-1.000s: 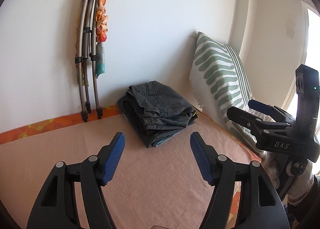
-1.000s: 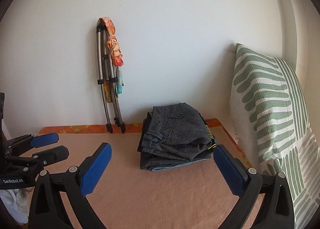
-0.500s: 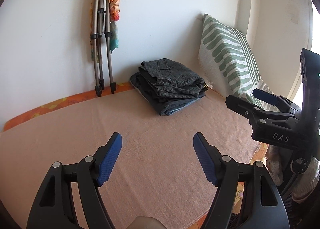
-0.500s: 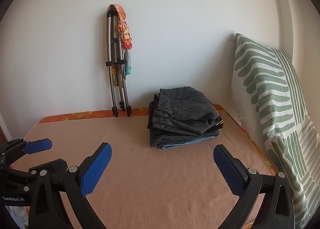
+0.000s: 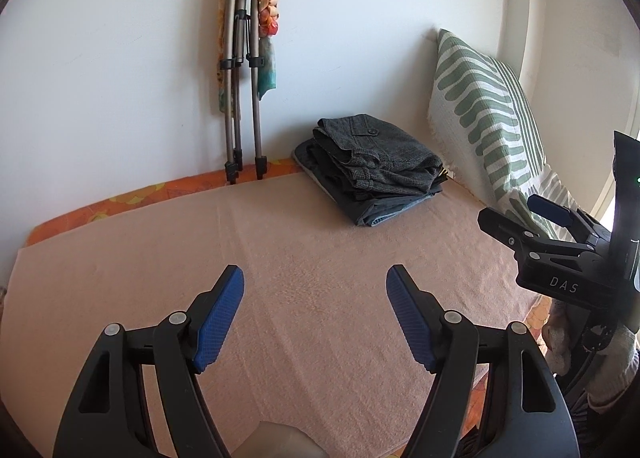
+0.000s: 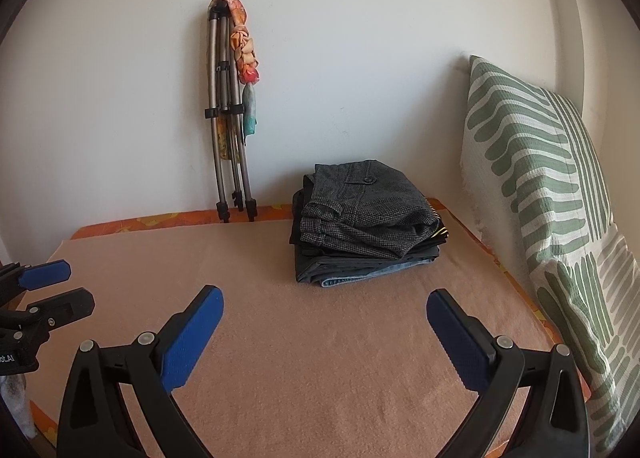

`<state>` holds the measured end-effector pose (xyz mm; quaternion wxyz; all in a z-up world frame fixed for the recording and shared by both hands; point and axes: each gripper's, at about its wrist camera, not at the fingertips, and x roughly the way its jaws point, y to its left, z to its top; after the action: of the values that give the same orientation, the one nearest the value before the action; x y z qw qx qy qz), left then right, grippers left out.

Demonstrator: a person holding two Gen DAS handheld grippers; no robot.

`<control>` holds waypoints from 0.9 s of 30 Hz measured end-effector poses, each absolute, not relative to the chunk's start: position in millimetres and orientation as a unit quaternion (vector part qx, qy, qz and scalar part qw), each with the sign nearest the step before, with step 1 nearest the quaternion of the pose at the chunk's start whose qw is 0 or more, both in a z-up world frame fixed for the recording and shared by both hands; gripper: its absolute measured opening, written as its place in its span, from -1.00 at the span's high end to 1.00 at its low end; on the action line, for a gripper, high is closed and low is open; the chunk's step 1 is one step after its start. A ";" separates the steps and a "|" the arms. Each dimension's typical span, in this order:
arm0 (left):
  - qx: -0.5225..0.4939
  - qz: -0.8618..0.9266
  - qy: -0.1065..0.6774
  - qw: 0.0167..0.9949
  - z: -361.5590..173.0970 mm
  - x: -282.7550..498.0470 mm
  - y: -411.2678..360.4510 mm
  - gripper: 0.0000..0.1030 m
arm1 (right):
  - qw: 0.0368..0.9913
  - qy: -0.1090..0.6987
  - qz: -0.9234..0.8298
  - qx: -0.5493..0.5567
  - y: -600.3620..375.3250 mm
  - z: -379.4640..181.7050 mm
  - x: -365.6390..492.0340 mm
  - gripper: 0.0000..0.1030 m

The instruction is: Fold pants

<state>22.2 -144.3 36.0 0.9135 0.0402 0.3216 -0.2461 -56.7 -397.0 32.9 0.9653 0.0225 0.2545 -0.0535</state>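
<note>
right wrist view: both grippers' fingers apart, empty, near folded pants

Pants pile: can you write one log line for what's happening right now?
pants pile: folded, stacked on bed near wall | left gripper: open, empty | right gripper: open, empty | pillow: beside pile

Folded pants beside striped pillow
</note>
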 end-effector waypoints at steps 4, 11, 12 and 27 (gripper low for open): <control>0.041 -0.245 0.326 0.912 34.4 23.2 -145.3 -0.44 | 0.966 0.254 -0.049 0.017 -393.9 33.3 -56.8 -1.00; 0.040 -0.246 0.325 0.912 35.2 23.4 -147.6 -0.44 | 0.965 0.256 -0.053 0.021 -397.5 31.6 -56.1 -1.00; 0.041 -0.246 0.325 0.912 35.2 23.6 -148.2 -0.44 | 0.965 0.256 -0.053 0.021 -398.3 31.7 -56.5 -1.00; 0.039 -0.250 0.326 0.911 36.8 21.2 -150.0 -0.44 | 0.965 0.257 -0.052 0.022 -398.4 30.5 -56.6 -1.00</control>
<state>21.2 -150.0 36.8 0.9109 0.0385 0.3256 -0.2504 -56.6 -398.4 30.5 0.9647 0.0216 0.2571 -0.0523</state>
